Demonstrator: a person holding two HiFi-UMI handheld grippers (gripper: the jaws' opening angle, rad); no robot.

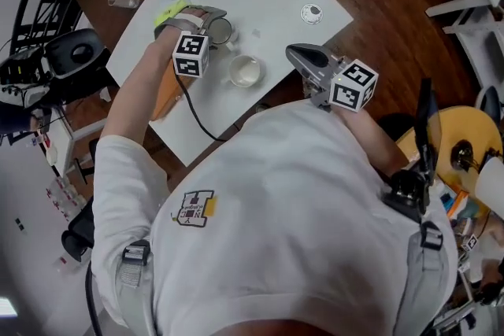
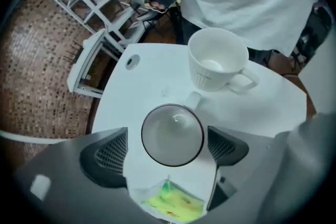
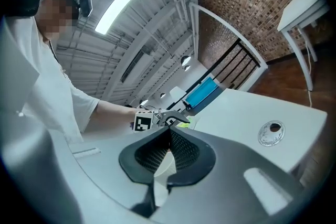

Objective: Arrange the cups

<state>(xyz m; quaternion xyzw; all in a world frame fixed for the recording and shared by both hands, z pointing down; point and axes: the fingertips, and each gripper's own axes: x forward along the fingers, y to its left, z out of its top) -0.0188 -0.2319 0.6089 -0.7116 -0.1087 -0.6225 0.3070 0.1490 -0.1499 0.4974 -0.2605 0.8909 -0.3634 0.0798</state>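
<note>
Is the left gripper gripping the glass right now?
No: the left gripper stands open, its pads clear of the glass on both sides.

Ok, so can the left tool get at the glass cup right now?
Probably yes. The left tool points down over the glass cup with its jaws apart on either side of it and nothing else between them. The white mug stands apart, beyond the glass cup.

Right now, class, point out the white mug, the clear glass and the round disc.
white mug (image 2: 209, 78): left gripper view, ribbed outer wall.
clear glass (image 2: 172, 136): left gripper view, inside its rim.
round disc (image 1: 312, 12): head view, its middle.
</note>
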